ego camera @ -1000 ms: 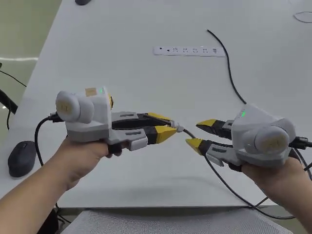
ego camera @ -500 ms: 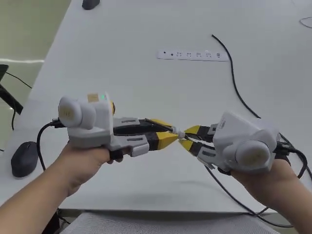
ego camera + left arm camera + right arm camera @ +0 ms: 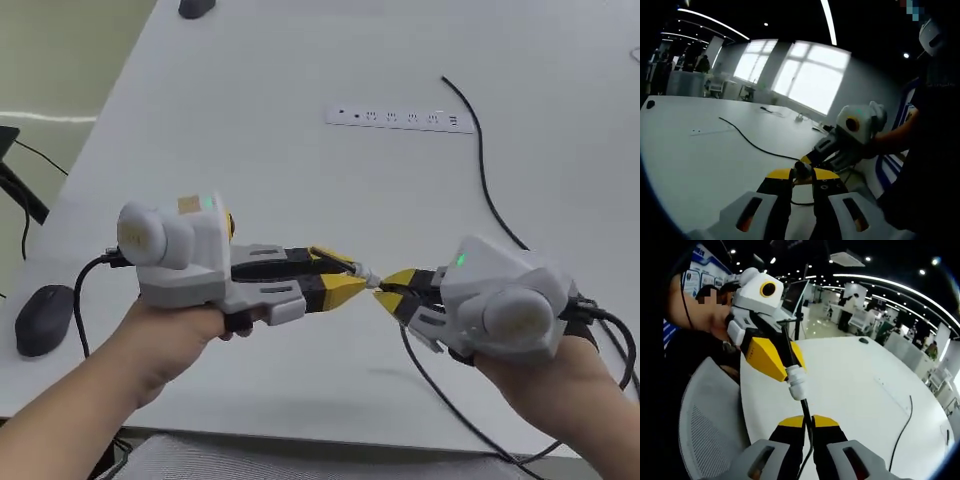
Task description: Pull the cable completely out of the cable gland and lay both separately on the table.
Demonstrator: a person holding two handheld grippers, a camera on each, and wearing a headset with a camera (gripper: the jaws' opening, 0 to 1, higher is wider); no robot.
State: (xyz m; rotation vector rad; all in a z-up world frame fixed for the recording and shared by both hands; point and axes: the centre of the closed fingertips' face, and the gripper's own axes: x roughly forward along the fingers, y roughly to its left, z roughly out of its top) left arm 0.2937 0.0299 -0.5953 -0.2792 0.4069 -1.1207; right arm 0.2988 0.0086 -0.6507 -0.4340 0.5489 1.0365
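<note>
Above the near edge of the table (image 3: 300, 160), the small white cable gland (image 3: 797, 382) is held in the air, pinched between the yellow tips of the left gripper (image 3: 358, 280). Its jaws are closed down tight on the gland's body. The black cable (image 3: 806, 412) still runs into the gland's free end. Just past that end, the right gripper (image 3: 808, 421) has its jaws drawn almost together with the cable running through the narrow slot between them; they appear to clamp it, though the contact itself is hard to make out. In the head view the two sets of yellow tips nearly meet, nose to nose, with the gland between them. From the right gripper the cable hangs down in a slack curve and passes out over the table's front edge.

Farther back on the white top lies a white power strip (image 3: 400, 118). A black lead (image 3: 482, 175) curves past its right end toward the right hand (image 3: 545, 385); I cannot tell whether it is the same cable. A dark mouse (image 3: 40, 320) sits at the table's left edge, beside the left hand (image 3: 170, 335). In the right gripper view, a grey mesh chair back (image 3: 705, 430) stands at the table edge.
</note>
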